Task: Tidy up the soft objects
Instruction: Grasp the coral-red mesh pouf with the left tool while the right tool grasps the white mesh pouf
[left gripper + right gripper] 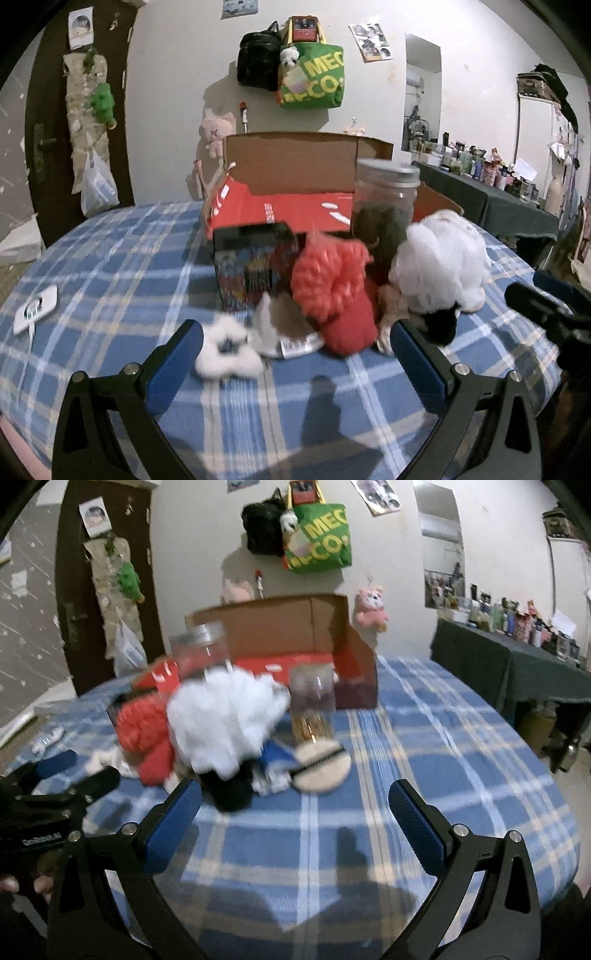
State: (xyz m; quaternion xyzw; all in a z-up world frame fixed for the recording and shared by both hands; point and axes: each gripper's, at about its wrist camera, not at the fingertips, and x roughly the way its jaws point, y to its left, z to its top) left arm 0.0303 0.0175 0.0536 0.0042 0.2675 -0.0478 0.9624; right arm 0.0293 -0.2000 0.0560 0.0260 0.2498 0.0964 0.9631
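Both claws hang spread wide and empty over the plaid-covered table (110,266). The left claw (295,341) faces the red knit toy (332,291), beside the white plush (439,258) (blurred, possibly a sheep). Close squarely around its bulk, then lift toward the open box (295,177).

The green bag (312,75) on the wall reads "MEC" above "ECO:" in yellow; other print is too blurred to read.

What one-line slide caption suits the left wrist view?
Open left gripper facing a red plush and white plush before a cardboard box on a plaid blanket.
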